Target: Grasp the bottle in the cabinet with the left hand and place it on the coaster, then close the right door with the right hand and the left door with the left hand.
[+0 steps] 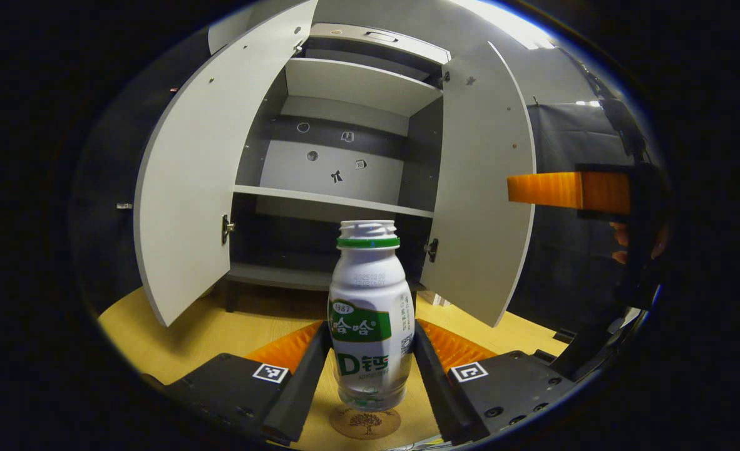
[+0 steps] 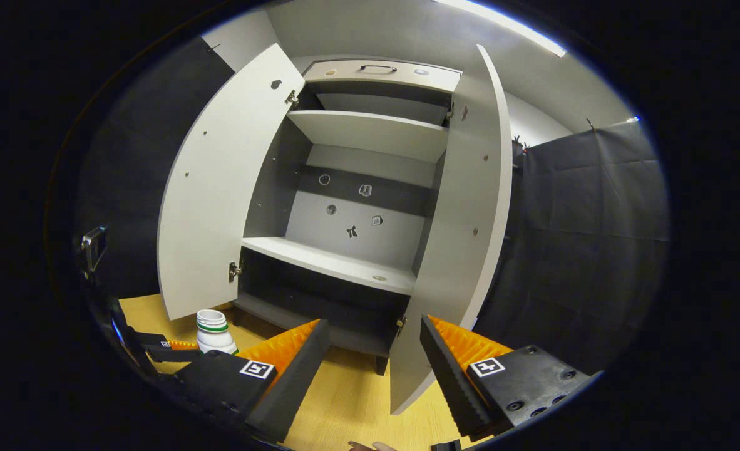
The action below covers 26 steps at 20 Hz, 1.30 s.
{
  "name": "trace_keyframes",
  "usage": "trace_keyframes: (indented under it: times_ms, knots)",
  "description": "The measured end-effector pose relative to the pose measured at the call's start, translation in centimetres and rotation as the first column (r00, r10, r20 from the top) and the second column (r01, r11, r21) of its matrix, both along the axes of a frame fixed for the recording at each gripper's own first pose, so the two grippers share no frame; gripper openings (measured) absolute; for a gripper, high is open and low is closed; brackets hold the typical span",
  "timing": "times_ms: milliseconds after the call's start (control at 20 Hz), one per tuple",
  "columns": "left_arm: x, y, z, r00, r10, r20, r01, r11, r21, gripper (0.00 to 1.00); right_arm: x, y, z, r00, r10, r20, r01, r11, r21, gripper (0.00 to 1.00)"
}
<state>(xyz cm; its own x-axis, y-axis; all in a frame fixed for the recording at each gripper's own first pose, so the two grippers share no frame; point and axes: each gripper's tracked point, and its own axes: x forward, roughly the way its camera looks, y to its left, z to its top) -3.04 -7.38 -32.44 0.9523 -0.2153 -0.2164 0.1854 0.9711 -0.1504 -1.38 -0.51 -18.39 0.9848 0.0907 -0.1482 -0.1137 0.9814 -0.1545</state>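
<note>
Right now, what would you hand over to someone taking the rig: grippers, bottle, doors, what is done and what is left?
Left gripper: shut on the bottle, held upright.
Right gripper: open, empty, facing the right door.
Bottle: out of the cabinet, right above the coaster on the wooden surface; I cannot tell if its base touches yet.
Doors: left door and right door both wide open.
Done: bottle grasped and brought to the coaster.
Left: set it down and release, close the right door with the right gripper, then the left door with the left.
</note>
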Motion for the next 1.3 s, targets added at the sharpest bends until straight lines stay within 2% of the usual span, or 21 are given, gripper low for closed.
trace_keyframes:
  times_ms: [350, 600, 800, 1000, 1050, 1100, 1300]
  knots:
    - [-1.0, -1.5, -4.7, 1.000, 0.007, 0.009, -0.007, 0.997, 0.075, 0.80, -0.4, 0.1, -3.9, 0.998, 0.058, -0.036, -0.057, 0.998, 0.025, 0.97]
    - [-1.8, -1.2, -7.5, 1.000, 0.014, -0.006, -0.013, 0.986, 0.168, 0.80, -0.6, 0.2, -6.0, 0.994, 0.092, -0.059, -0.091, 0.995, 0.029, 0.97]
    - [-2.0, -1.6, -7.3, 0.999, 0.000, 0.047, -0.007, 0.986, 0.164, 0.81, -0.7, -0.3, -6.8, 0.992, 0.099, -0.078, -0.097, 0.995, 0.020, 0.97]
    - [-2.2, -1.5, -8.0, 0.999, 0.014, 0.030, -0.017, 0.991, 0.130, 0.84, -0.7, -0.8, -7.2, 0.991, 0.096, -0.089, -0.094, 0.995, 0.026, 0.97]
    - [-2.2, -1.5, -7.6, 0.999, 0.018, 0.038, -0.022, 0.992, 0.120, 0.90, -0.7, -0.8, -7.2, 0.991, 0.096, -0.092, -0.094, 0.995, 0.024, 0.97]
    - [-2.2, -1.5, -7.3, 0.999, 0.022, 0.043, -0.027, 0.993, 0.115, 0.92, -0.8, -0.8, -7.3, 0.991, 0.097, -0.095, -0.096, 0.995, 0.021, 0.97]
    - [-1.6, -1.0, -6.4, 0.997, 0.038, 0.060, -0.046, 0.989, 0.140, 0.94, -0.9, -0.6, -7.1, 0.990, 0.098, -0.096, -0.097, 0.995, 0.015, 0.97]
